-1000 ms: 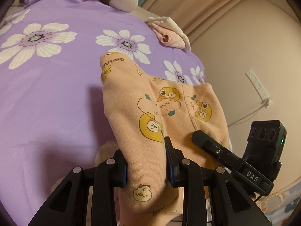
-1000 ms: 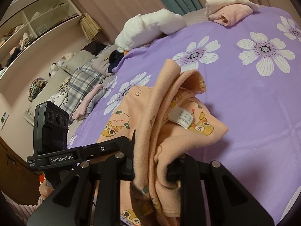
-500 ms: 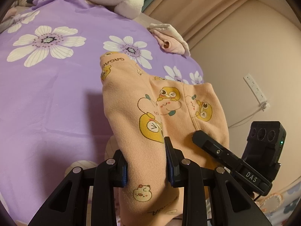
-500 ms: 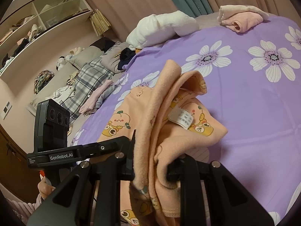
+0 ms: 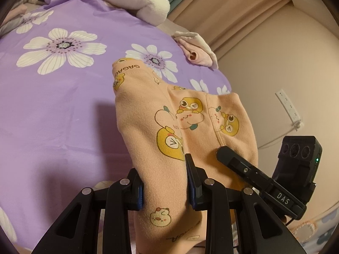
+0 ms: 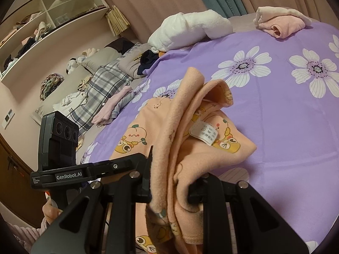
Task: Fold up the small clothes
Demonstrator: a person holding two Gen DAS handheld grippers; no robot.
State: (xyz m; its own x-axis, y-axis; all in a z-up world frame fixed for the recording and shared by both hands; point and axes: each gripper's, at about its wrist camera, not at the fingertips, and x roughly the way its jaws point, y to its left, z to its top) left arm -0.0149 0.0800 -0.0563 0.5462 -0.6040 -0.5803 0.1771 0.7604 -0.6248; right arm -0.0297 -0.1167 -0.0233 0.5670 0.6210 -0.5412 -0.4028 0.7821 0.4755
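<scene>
Two tools hold one peach garment [image 5: 169,169] printed with cartoon ducks, each pinching a bunched edge: the left tool [image 5: 164,187] has its jaws closed partway on a thick fold, and the right tool [image 6: 169,187] is clamped on a wad of several layers with the care label [image 6: 203,135] showing just ahead of it. The cloth hangs between them and trails forward onto the bed [image 5: 53,116], beyond the fingertips.

Risks, as I judge them: the right-hand grip takes in uneven layers, so one layer may slip free and spoil the fold; pulling the tools apart too hard could drag the far hem crooked across the sheet.

Ahead of the tools lies a purple bedsheet with white flowers. Farther off sit a white plush bundle [image 6: 190,29] and a rolled pink garment [image 6: 279,24], with curtains behind. Left of the right tool stand open shelves [image 6: 42,27] and piled clothing.
</scene>
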